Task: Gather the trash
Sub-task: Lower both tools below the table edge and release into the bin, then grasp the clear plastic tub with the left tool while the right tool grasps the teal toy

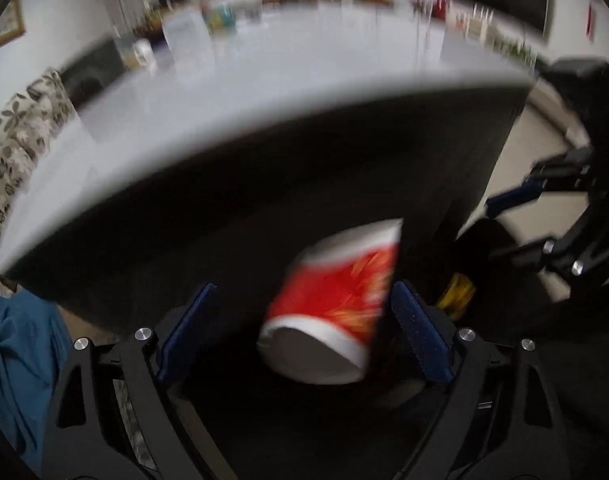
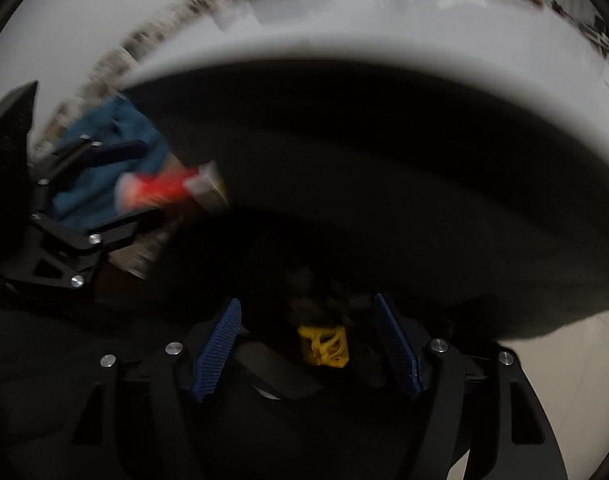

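cup [image 1: 336,300], red paper, loose between wide left tool [image 1: 304,336]; right tool [image 2: 308,348] wide above yellow scrap [image 2: 324,346].

Your left claw [image 1: 304,336] showed matt black plastic arms, bright metal screws and rough, dark blue textured pads [image 1: 420,336]. The cup [image 1: 336,304] between them looked like glossy printed paper, red with white bands. The table [image 1: 264,92] had a smooth, pale, slightly glossy top over a matt dark side. Your right claw [image 2: 308,348] had ribbed blue pads [image 2: 218,350]; the yellow scrap [image 2: 324,346] beyond looked like crinkled, shiny plastic. The blue cloth [image 1: 12,360] at the left hung soft and creased.
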Demonstrator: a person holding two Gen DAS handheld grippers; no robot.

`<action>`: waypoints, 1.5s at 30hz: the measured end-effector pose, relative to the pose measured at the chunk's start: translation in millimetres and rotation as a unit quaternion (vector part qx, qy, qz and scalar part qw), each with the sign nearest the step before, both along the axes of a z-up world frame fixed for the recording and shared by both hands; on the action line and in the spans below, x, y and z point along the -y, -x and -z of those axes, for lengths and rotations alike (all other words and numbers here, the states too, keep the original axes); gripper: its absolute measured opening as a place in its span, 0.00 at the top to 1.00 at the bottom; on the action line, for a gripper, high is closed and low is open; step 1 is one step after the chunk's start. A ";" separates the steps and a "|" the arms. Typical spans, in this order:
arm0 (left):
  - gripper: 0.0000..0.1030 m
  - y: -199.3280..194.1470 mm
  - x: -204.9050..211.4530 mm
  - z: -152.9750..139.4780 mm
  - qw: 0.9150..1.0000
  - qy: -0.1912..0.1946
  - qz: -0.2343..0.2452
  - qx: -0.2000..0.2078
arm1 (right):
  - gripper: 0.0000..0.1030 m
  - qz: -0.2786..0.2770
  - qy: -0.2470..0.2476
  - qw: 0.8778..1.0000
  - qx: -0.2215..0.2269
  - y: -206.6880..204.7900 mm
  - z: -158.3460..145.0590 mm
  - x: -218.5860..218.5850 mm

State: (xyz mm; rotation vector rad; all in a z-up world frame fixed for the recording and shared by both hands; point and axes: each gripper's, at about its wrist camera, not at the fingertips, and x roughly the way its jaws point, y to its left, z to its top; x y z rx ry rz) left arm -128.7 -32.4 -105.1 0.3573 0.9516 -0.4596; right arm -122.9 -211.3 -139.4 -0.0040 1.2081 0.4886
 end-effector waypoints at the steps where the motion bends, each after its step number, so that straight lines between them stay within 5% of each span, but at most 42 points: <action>1: 0.16 -3.5 -4.1 14.7 1.000 -0.009 -0.003 -0.021 | 0.38 0.005 -0.003 1.000 -0.008 -1.0 4.8 2.0; 4: 0.16 -2.3 -21.9 10.2 0.999 0.007 -0.021 -0.033 | 0.38 0.014 -0.044 0.999 0.002 1.9 -18.5 16.4; 7: 0.16 -8.5 -38.0 -40.8 0.997 0.064 -0.029 0.002 | 0.35 0.022 -0.075 0.996 0.044 -9.2 -72.2 32.4; 9: 0.12 -23.3 -44.1 -81.7 0.994 0.096 -0.034 0.045 | 0.30 0.027 -0.091 0.992 0.077 -30.7 -105.5 40.5; 13: 0.10 -102.6 -32.5 -142.9 0.981 0.093 -0.060 0.159 | 0.26 0.041 -0.064 0.984 0.159 -108.4 -154.1 46.1; 16: 0.10 -179.8 -14.2 -148.6 0.977 0.078 -0.081 0.181 | 0.26 0.061 -0.037 0.980 0.188 -183.3 -163.5 46.7; 21: 0.10 -309.1 -2.8 -128.6 0.981 0.058 -0.127 0.137 | 0.24 0.095 -0.024 0.973 0.209 -309.9 -162.1 41.7; 24: 0.10 -348.9 -3.2 -116.0 0.983 0.066 -0.136 0.107 | 0.22 0.092 -0.009 0.976 0.199 -374.8 -152.2 30.9; 29: 0.10 -403.8 6.7 -95.1 0.984 0.027 -0.151 0.086 | 0.23 0.089 -0.006 0.979 0.183 -454.5 -135.8 7.0; 30: 0.14 -411.7 4.5 -90.6 0.984 0.026 -0.153 0.082 | 0.23 0.091 -0.011 0.980 0.179 -463.1 -133.8 1.8; 34: 0.68 -435.9 -2.8 -75.3 0.987 0.022 -0.153 0.050 | 0.23 0.106 -0.044 0.985 0.132 -501.1 -119.7 -10.4; 35: 0.73 -437.5 -5.2 -77.4 0.986 0.029 -0.154 0.051 | 0.37 0.108 -0.042 0.987 0.112 -510.0 -114.0 -13.4; 36: 0.75 -437.9 -6.8 -78.0 0.986 0.028 -0.155 0.052 | 0.45 0.108 -0.039 0.989 0.096 -516.7 -108.7 -15.5; 45: 0.82 -386.1 -16.1 -102.7 0.980 0.046 -0.169 0.098 | 0.46 0.111 -0.059 0.986 0.109 -470.6 -117.7 -5.8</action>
